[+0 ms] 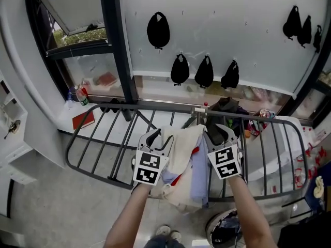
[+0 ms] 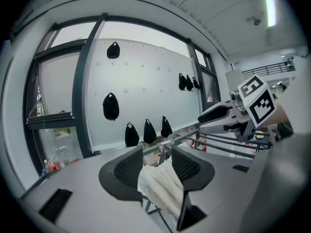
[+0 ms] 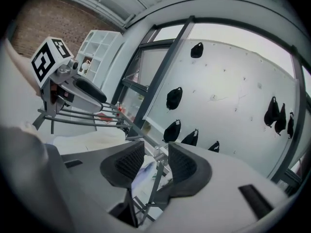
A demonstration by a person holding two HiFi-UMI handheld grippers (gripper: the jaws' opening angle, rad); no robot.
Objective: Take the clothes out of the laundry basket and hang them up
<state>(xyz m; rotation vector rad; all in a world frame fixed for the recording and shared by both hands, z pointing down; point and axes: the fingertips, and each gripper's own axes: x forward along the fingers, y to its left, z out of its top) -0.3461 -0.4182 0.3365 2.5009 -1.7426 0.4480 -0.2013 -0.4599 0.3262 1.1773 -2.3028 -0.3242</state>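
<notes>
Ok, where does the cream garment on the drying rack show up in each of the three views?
Head view: the cream garment lies over the drying rack, centre frame.
Left gripper view: the garment sits low centre, between the open jaws of the left gripper.
Right gripper view: a pale heap at mid-left, beside the jaws.
Shared landmark: the black bags hanging on the white wall.

Two hand-held grippers [image 1: 158, 138] [image 1: 218, 133], one drying rack [image 1: 108, 105], one bundle of clothes [image 1: 181, 154], seven black bags [image 1: 158, 30]

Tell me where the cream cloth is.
In the head view's middle, the cream cloth drapes over the drying rack, between the left gripper and right gripper.
</notes>
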